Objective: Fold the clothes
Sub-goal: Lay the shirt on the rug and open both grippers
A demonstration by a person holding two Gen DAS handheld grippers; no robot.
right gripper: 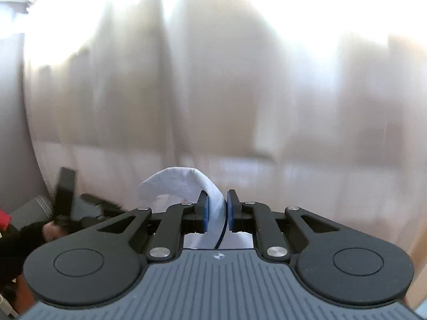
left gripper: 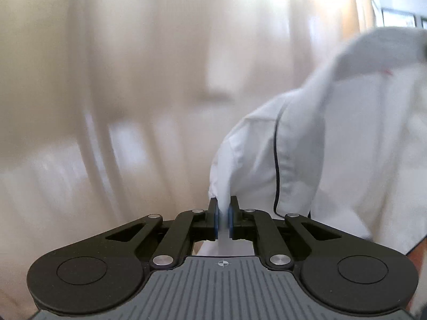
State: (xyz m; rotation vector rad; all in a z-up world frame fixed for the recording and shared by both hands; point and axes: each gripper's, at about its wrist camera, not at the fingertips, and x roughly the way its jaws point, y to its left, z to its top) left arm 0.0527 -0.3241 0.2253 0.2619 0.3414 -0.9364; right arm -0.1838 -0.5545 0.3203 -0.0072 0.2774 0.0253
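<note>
Both claws are clamped on cloth right now: left claw [left gripper: 223,214] has its blue pads pinched nearly closed on a bunched corner of the white woven garment with thin dark piping [left gripper: 307,138], and right claw [right gripper: 216,209] is pinched on another edge of it, where a flap curls up and over the left pad and the dark piping runs down between the pads. So the garment's up in the air between my two claws, not lying on any counter that I can see; behind it there's just the pale, sheer, backlit curtain [right gripper: 240,80], and everything's smeared with motion blur. From the left view the cloth spreads up and off to the right, toward where my other claw should be, so my guess is its long axis runs roughly side to side between the grips, with the rest hanging loose. Can't tell which end is collar or hem. Whether this is spreading it out or bringing edges together, I honestly can't say. Either way, the trick is keeping both pinches firm, the held edge taut and level, and not letting that curled flap twist in.
</note>
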